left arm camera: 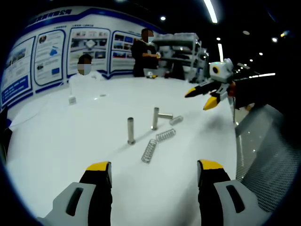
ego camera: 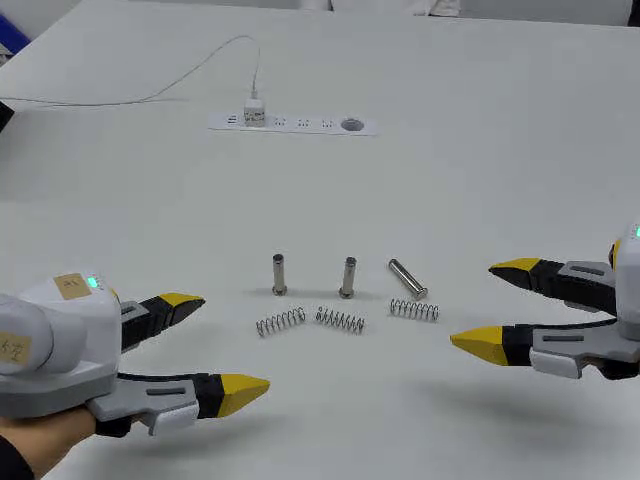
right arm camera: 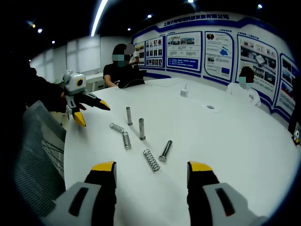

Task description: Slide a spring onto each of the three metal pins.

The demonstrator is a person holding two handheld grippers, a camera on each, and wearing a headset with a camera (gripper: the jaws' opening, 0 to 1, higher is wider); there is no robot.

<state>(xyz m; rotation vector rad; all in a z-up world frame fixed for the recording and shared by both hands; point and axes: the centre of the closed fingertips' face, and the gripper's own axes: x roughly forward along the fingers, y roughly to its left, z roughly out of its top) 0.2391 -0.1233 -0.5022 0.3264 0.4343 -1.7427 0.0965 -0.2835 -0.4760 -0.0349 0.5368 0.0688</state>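
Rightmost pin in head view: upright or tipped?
Tipped: the rightmost silver metal pin lies on its side; the other two pins stand upright.

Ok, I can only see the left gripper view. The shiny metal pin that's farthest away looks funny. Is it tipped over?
Observer: Yes. In the head view that silver metal pin lies flat on the white table, with its wide end nearest a small coiled wire spring.
Operator: And is the other gripper holding anything?
Observer: No. The right gripper view shows the right gripper with its jaws apart and nothing between them.
Operator: What's the tiny white thing way at the back?
Observer: A white plug stuck in a long white power strip lying on the table.
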